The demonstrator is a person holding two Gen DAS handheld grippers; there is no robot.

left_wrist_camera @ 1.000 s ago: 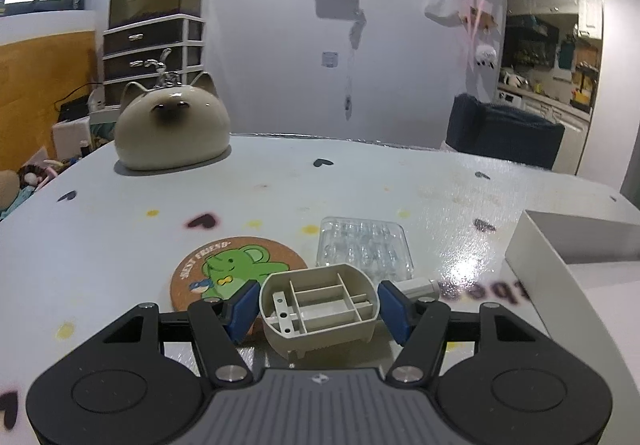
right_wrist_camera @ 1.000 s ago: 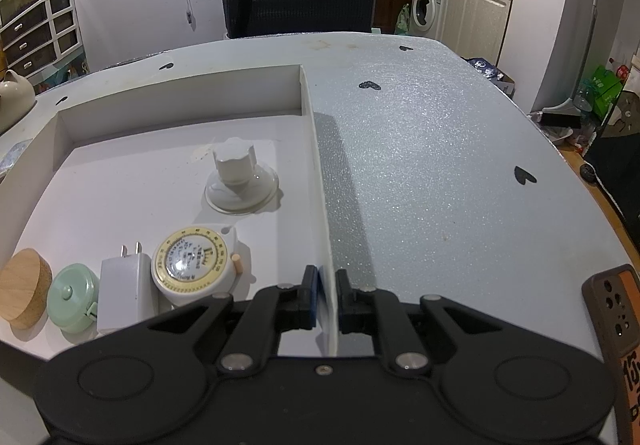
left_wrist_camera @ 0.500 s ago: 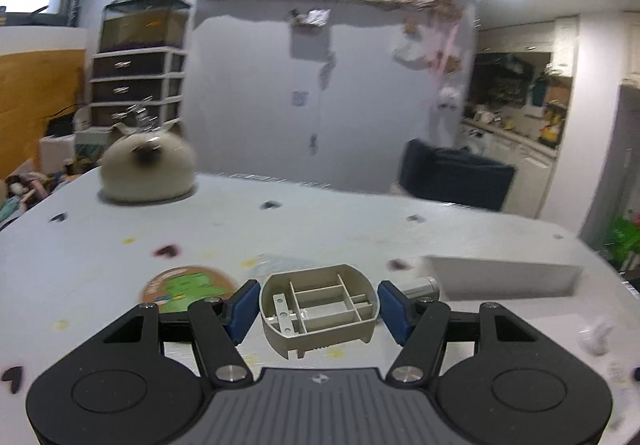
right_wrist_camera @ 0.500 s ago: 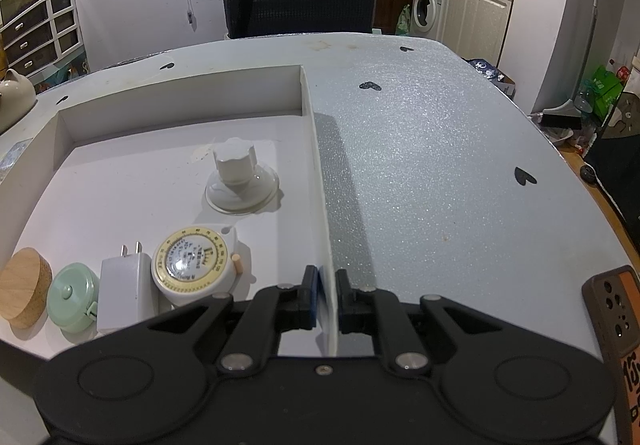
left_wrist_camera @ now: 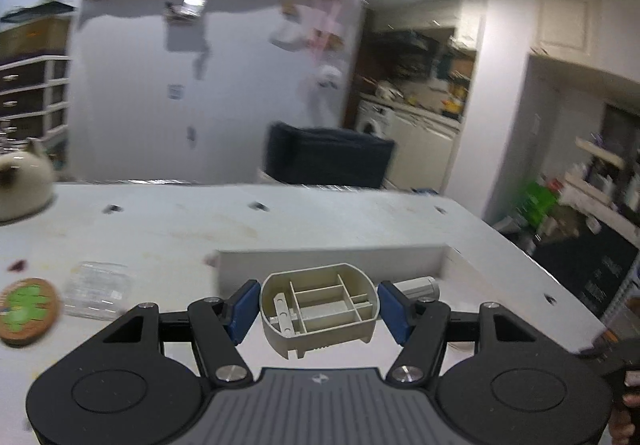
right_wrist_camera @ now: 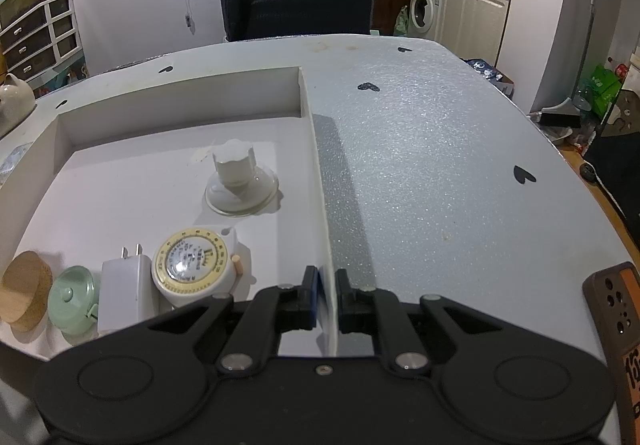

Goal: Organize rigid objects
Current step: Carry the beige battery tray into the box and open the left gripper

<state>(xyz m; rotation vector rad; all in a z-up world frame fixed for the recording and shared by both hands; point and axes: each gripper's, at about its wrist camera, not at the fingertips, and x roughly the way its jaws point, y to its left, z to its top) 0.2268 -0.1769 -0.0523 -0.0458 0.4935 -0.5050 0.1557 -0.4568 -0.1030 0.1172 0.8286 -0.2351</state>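
Observation:
My left gripper [left_wrist_camera: 318, 307] is shut on a beige plastic part with small compartments [left_wrist_camera: 320, 301], its blue pads pressing both sides, and holds it above the table in front of the white box [left_wrist_camera: 332, 263]. My right gripper [right_wrist_camera: 327, 295] is shut on the thin right wall of the same white box [right_wrist_camera: 180, 97]. Inside the box lie a white suction-cup knob [right_wrist_camera: 240, 181], a round tape measure [right_wrist_camera: 192, 261], a white plug [right_wrist_camera: 120, 293], a small green pot [right_wrist_camera: 74, 299] and a wooden lid [right_wrist_camera: 26, 289].
Left of the box on the table are a clear blister tray [left_wrist_camera: 98, 289], a round green coaster [left_wrist_camera: 28, 309] and a cat-shaped ceramic [left_wrist_camera: 22, 185]. A white cylinder [left_wrist_camera: 418, 287] lies beyond my right finger. A dark chair [left_wrist_camera: 328, 157] stands behind the table. A brown case [right_wrist_camera: 616, 325] lies at the table's right edge.
My left gripper has risen and swung right with the beige part, from above the coaster to in front of the white box. The right gripper has stayed put on the box wall.

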